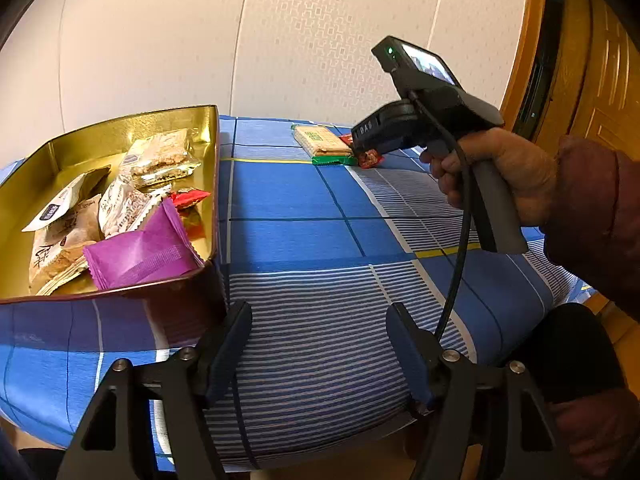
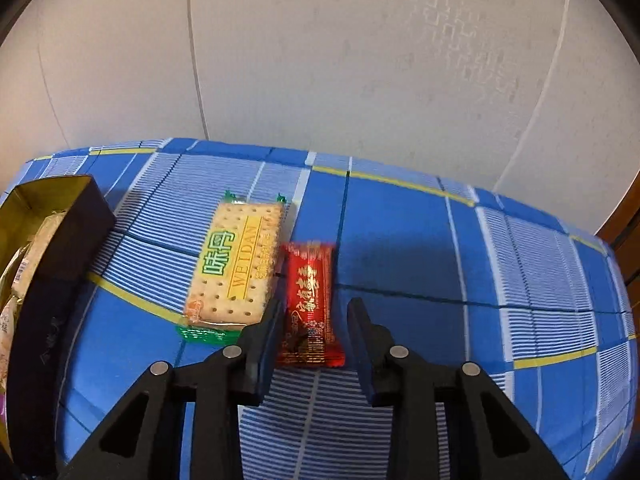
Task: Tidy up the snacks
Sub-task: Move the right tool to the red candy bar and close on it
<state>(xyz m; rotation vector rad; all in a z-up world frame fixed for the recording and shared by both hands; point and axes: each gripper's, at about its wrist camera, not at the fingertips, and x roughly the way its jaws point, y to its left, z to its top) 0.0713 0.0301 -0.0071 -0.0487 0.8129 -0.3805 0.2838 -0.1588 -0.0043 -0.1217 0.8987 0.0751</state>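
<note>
A red candy packet point(image 2: 310, 308) lies on the blue checked cloth between the fingers of my right gripper point(image 2: 316, 306). The left finger is against its edge and a gap shows at the right finger, so the jaws are open around it. A green-edged cracker pack point(image 2: 236, 268) lies just left of it. In the left wrist view the right gripper point(image 1: 362, 151) points down at the red candy packet point(image 1: 370, 159) beside the cracker pack point(image 1: 322, 142). My left gripper point(image 1: 318, 312) hovers open over the cloth near the gold tin point(image 1: 214, 168), with nothing between its fingers.
The gold tin holds several wrapped snacks, among them a purple packet point(image 1: 140, 256) and a small red one point(image 1: 188, 197). Its dark outer wall point(image 2: 72, 236) stands left of the cracker pack. A hand point(image 1: 500, 176) holds the right gripper. A pale wall backs the table, with a wooden door point(image 1: 592, 92) at right.
</note>
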